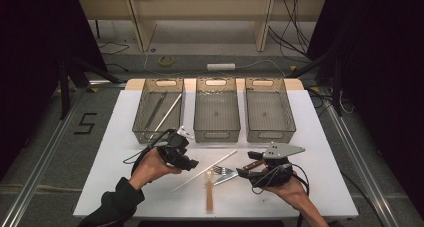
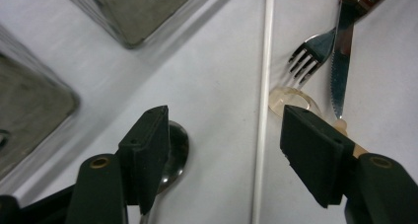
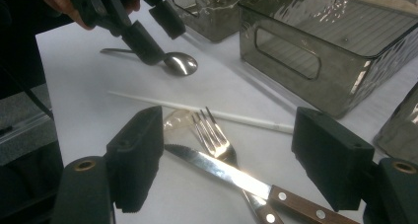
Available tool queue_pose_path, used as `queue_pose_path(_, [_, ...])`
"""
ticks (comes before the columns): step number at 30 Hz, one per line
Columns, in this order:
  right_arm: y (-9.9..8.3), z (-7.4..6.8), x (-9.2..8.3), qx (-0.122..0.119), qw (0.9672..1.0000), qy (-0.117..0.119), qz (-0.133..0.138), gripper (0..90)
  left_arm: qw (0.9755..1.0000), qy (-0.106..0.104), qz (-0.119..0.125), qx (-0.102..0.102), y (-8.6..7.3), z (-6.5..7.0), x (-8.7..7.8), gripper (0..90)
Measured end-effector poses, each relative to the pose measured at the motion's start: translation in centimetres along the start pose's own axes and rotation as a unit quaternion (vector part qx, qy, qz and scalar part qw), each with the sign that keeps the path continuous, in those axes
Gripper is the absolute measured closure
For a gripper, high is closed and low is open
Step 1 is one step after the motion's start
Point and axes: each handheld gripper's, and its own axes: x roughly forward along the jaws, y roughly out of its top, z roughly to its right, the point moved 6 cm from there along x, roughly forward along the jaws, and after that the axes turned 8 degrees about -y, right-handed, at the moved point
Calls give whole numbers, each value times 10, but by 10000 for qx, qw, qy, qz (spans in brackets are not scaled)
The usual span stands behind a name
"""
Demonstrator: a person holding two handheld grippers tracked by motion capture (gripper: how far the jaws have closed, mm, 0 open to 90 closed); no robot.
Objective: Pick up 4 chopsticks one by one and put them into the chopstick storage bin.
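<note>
- We see the left tongs (image 2: 224,150) low over a metal spoon (image 3: 180,63) on the white table (image 1: 125,137); the spoon's bowl lies just under the inner face of one jaw, and nothing is pinched between the wide-standing jaws.
- A thin white stick (image 2: 262,115) runs through the gap of those tongs, nearer one jaw than the other, flat on the table and not clamped.
- Just beyond the same jaw lie a clear plastic spoon (image 2: 291,100), a fork (image 2: 315,54) and a serrated knife (image 2: 342,51) with a wooden handle.
- Our right tongs (image 3: 229,160) stand wide too, holding nothing; in the right gripper view the knife blade (image 3: 222,169) crosses over the fork (image 3: 212,135) between its jaws.
- Past both tongs sit three smoky clear bins (image 1: 216,132) in a row; the bin (image 1: 145,117) beyond the left tongs holds two long utensils.
- A person's hands carry both tongs, a dark sleeve (image 1: 117,199) on the left arm.
</note>
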Motion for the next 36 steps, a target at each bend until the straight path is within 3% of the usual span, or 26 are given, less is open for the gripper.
queue_pose_path(9, [0,0,0,2,10000,-2,0,292,9994,13,-335,129,-9,8,20,448])
queue_pose_path(23, [0,1,0,10,10000,-3,-11,292,9988,-56,-482,97,-12,13,37,588])
queue_pose_path(36, [-1,1,1,4,10000,-8,-30,292,9980,-103,-575,249,-12,16,44,729])
